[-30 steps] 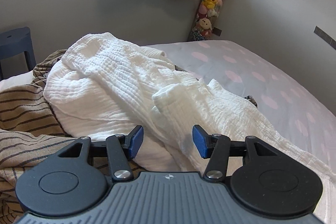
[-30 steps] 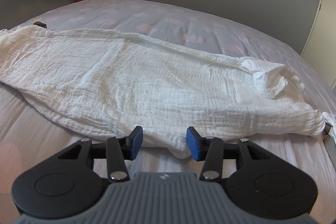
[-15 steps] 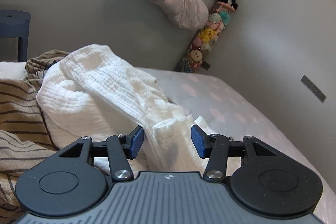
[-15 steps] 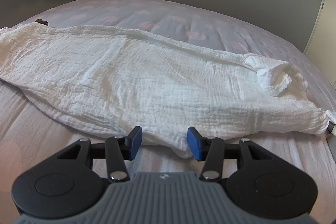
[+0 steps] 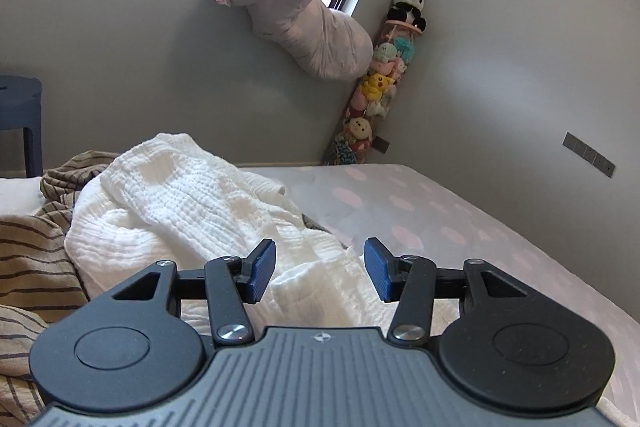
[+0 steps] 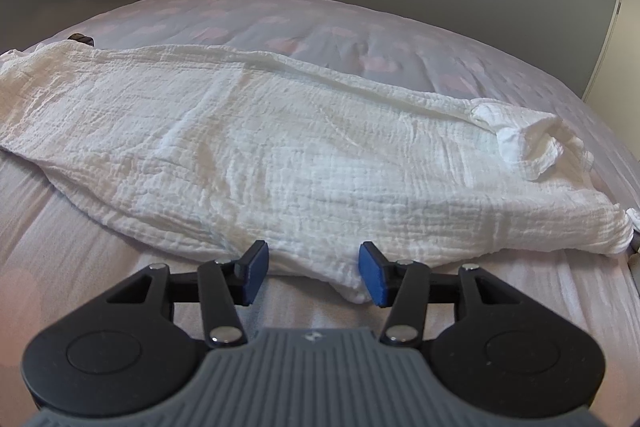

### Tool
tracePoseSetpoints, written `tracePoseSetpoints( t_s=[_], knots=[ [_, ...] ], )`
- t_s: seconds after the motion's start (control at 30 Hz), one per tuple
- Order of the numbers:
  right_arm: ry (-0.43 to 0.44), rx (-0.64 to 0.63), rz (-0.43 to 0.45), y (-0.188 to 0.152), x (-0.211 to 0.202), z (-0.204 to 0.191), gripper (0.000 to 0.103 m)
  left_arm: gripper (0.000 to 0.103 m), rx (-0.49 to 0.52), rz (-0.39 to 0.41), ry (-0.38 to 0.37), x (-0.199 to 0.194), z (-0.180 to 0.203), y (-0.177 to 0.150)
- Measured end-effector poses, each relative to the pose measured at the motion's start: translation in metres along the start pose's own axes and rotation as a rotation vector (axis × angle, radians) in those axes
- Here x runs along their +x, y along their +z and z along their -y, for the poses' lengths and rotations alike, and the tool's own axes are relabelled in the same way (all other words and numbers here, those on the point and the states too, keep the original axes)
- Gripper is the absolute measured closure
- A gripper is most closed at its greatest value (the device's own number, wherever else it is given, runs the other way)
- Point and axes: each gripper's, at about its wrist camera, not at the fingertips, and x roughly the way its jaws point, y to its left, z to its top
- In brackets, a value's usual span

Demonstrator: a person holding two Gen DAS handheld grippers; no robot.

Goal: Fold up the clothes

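A long white crinkled cloth [image 6: 280,155] lies stretched across the bed [image 6: 60,259], with its right end rolled up in a small bundle. My right gripper [image 6: 312,273] stands open at the cloth's near edge. A drooping fold of the hem lies between the pads, close to the right one, and is not pinched. In the left wrist view the same white cloth [image 5: 192,203] is bunched in a heap. My left gripper [image 5: 318,273] is open just above that heap, with nothing gripped.
A brown striped garment [image 5: 32,251] lies crumpled to the left of the heap. A blue stool [image 5: 18,103] stands at the far left by the wall. A pink duvet [image 5: 304,27] hangs from the window sill next to a column of plush toys [image 5: 376,87]. The bed's edge [image 6: 634,267] is at the right.
The left gripper has tilted upward, so the window came into view and the white heap sank in the frame. The right gripper stayed put, its jaws slightly wider.
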Motion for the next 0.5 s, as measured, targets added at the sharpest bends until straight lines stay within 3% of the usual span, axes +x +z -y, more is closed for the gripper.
tracePoseSetpoints(
  t_s=[0.23,0.37,0.43,0.5],
  knots=[
    [-0.003,-0.002,-0.004,-0.001,0.002,-0.001,0.048,0.057,-0.028,-0.135,0.007,0.022,-0.019,-0.011],
    [-0.002,-0.003,-0.006,-0.001,0.003,-0.001,0.048,0.059,-0.021,-0.165,0.0,0.024,-0.018,-0.014],
    [-0.003,-0.002,-0.006,0.0,0.004,-0.001,0.048,0.064,-0.015,-0.173,-0.008,0.022,-0.015,-0.015],
    [-0.004,-0.003,-0.006,0.0,0.004,-0.001,0.048,0.077,-0.012,-0.178,-0.015,0.02,-0.012,-0.015]
  ],
)
